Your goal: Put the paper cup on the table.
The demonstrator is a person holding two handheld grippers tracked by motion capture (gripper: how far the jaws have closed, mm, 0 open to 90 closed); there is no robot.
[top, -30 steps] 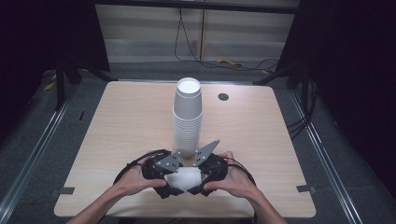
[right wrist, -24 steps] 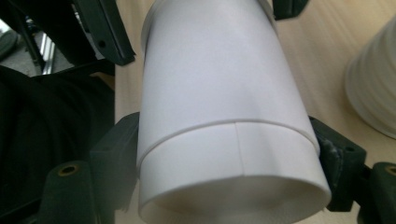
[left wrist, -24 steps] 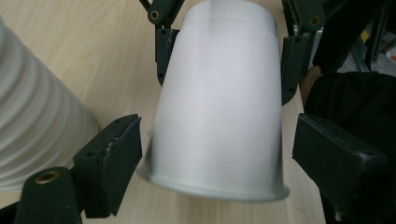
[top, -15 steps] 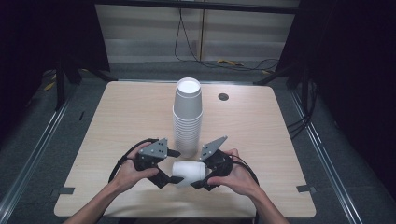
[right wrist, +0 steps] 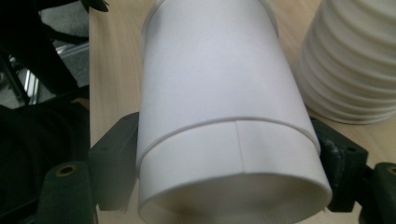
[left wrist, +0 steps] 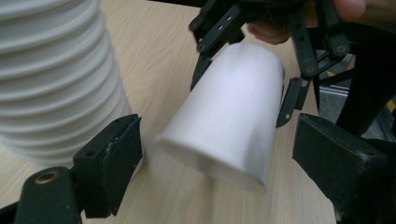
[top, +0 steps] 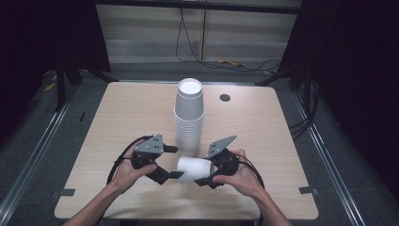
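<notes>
A tall stack of white paper cups stands at the middle of the wooden table. In front of it a single white cup lies on its side above the table, and my right gripper is shut on it. In the right gripper view the cup sits between both jaws of my right gripper, mouth toward the camera, with a second rim line partway along it. My left gripper is open just left of the cup. In its view the cup's base end lies ahead of the parted jaws.
A small dark round hole sits near the table's far edge, right of the stack. The stack stands close beside my left gripper's jaw. Cables lie on the floor beyond the table, and dark stands flank it.
My left gripper has drawn back to the left, away from the cup, leaving a gap. The right gripper has kept the cup and stayed in place.
</notes>
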